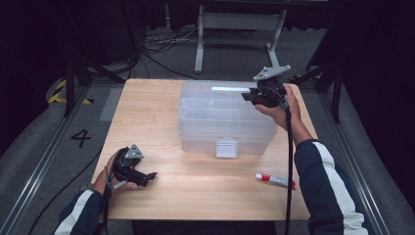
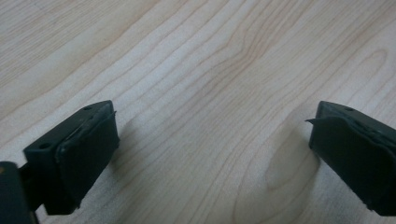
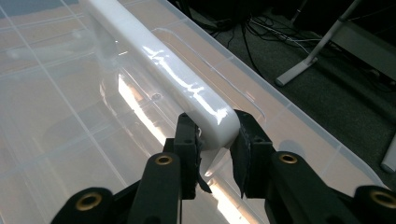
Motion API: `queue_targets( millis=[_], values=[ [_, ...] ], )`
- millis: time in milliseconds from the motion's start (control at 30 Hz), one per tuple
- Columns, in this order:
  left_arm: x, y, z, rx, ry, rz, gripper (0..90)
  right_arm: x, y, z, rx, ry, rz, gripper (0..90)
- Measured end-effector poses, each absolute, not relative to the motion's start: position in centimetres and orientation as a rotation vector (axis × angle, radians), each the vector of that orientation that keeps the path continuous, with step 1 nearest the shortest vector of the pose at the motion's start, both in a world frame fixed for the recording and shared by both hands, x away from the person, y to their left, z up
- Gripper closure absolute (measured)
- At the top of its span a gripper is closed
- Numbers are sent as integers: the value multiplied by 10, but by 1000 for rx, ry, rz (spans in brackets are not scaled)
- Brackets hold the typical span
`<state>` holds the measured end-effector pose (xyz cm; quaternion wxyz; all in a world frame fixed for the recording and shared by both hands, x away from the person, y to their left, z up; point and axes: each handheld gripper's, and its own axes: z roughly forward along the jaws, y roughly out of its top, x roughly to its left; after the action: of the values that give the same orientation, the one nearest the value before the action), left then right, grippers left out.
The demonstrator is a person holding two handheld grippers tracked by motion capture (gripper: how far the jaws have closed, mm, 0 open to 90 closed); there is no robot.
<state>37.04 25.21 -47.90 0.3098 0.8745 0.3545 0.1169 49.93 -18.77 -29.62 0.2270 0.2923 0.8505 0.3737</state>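
Box: A big see-through plastic box (image 1: pixel 226 120) with a lid is seen on the far half of the light wooden counter (image 1: pixel 195 188). What is inside cannot be made out.
Handle: A long white plastic handle (image 3: pixel 159 70) is found on the lid.
Right hand-held gripper (image 3: pixel 215 147): Its jaws are clamped on the end of the handle.
Left hand-held gripper (image 2: pixel 210 149): Its jaws are held wide apart over bare wood, near the front left of the counter.
Tube: A small white tube with a red cap (image 1: pixel 275 179) is seen from the high view, lying near the front right edge.
Close view: The grip on the handle is shown best from the right gripper view.
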Motion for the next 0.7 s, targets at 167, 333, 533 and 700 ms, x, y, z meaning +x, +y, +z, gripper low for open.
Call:
queue_targets(
  millis=[167,333,533,700],
  values=[
    [375,249,-475,2302,937,308,192,501,-186,-293,823,2351,1016,732],
    [380,245,-472,2303,922,324,244,505,-185,-289,847,2356,1005,731],
    [383,240,-458,2286,864,364,364,509,-184,-284,868,2370,984,728],
    [386,237,-440,2213,833,399,472,511,-183,-282,871,2378,965,727]
  ],
)
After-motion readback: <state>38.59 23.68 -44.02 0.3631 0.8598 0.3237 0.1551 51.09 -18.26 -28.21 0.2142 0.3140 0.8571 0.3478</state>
